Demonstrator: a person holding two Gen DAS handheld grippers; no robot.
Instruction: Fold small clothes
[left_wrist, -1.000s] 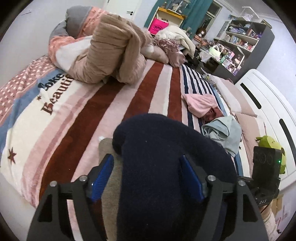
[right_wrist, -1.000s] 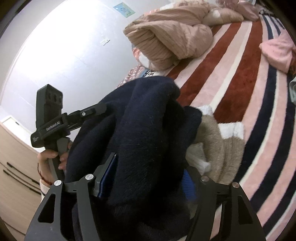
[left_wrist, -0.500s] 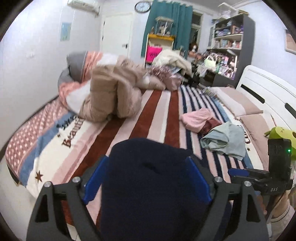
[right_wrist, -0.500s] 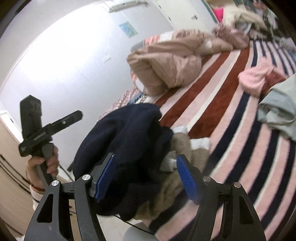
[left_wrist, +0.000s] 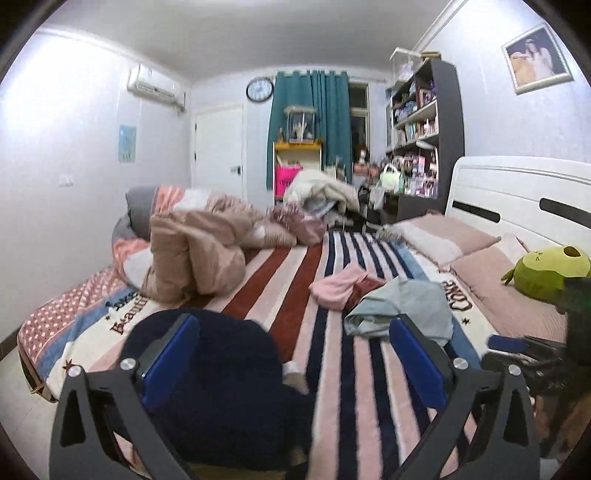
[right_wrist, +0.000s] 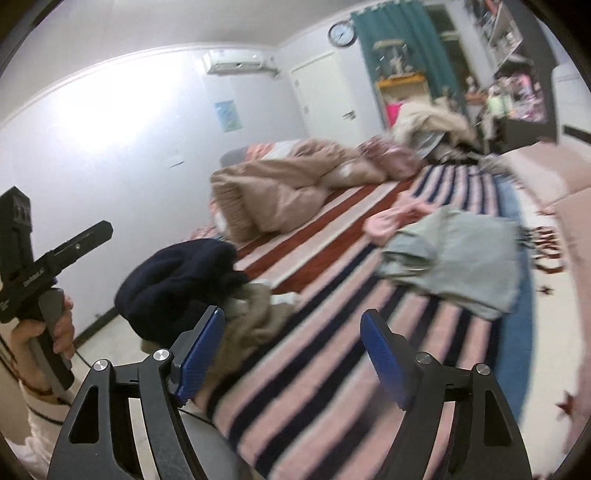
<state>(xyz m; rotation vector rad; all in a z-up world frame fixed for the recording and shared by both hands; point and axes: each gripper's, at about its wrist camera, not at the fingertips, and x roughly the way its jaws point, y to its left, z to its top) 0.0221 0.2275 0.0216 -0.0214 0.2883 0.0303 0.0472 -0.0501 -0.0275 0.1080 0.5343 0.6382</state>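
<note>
A folded navy garment (left_wrist: 221, 384) lies on a beige one at the near corner of the striped bed; it also shows in the right wrist view (right_wrist: 177, 273), with the beige garment (right_wrist: 251, 321) under it. My left gripper (left_wrist: 295, 362) is open and empty, just above and behind the navy garment. My right gripper (right_wrist: 291, 350) is open and empty, pulled back to the right of the pile. A crumpled grey-blue garment (left_wrist: 402, 310) (right_wrist: 454, 254) and a pink one (left_wrist: 340, 286) (right_wrist: 388, 221) lie further up the bed.
A bunched tan duvet (left_wrist: 199, 254) fills the bed's far left. Pillows (left_wrist: 443, 236) and a green plush toy (left_wrist: 546, 269) lie by the white headboard (left_wrist: 517, 199) on the right. Shelves (left_wrist: 421, 129) and clutter stand beyond the bed. The floor (left_wrist: 14, 398) is at left.
Both grippers opened and let go of the navy garment, which now rests on the beige one. Both pulled back and tilted up, so more of the room shows.
</note>
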